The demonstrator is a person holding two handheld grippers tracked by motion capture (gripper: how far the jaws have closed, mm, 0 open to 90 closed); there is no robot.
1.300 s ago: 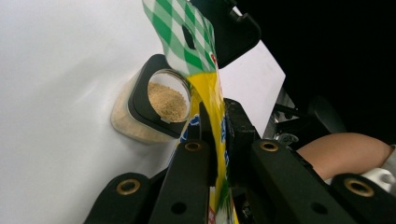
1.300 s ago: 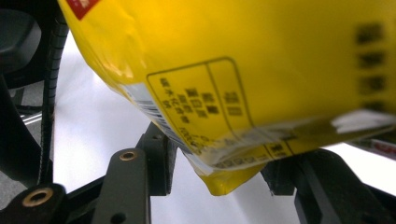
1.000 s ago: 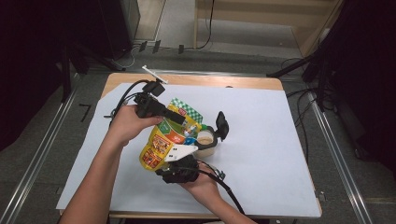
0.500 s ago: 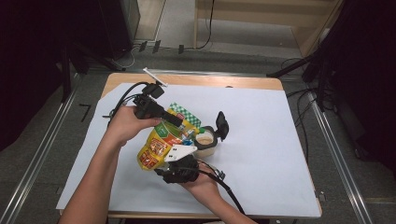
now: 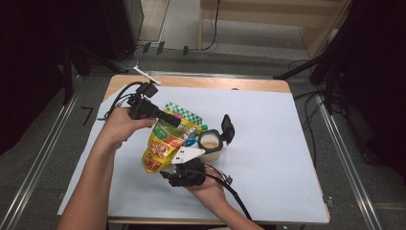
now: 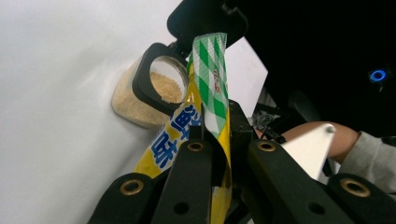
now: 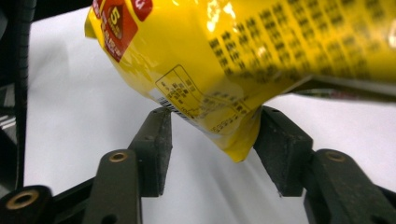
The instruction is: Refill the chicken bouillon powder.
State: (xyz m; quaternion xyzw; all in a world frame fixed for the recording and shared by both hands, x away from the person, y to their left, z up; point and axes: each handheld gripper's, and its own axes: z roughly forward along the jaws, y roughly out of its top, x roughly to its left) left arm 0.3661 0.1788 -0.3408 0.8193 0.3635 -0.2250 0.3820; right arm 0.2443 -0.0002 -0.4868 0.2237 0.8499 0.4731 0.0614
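A yellow snack pouch (image 5: 160, 143) with a green-checked top (image 6: 208, 70) hangs tilted over the white sheet. My left gripper (image 5: 173, 120) is shut on the pouch just below that top; in the left gripper view the left gripper (image 6: 217, 135) pinches the flat film. An open jar of tan granules (image 5: 209, 143), its black flip lid (image 5: 228, 129) raised, stands just right of the pouch. My right gripper (image 7: 212, 135) has just been opening; the pouch's bottom corner (image 7: 233, 140) sits between its pads, with a gap on the left side. The right gripper (image 5: 166, 167) is below the pouch.
The white sheet (image 5: 273, 158) covers a wooden table (image 5: 215, 82) and has bare room to the right and near left. A white stick (image 5: 146, 74) lies at the far left corner. Cables trail from both grippers, and the floor around is dark.
The pouch and my left gripper have drifted slightly to the left. The right hand has kept its place.
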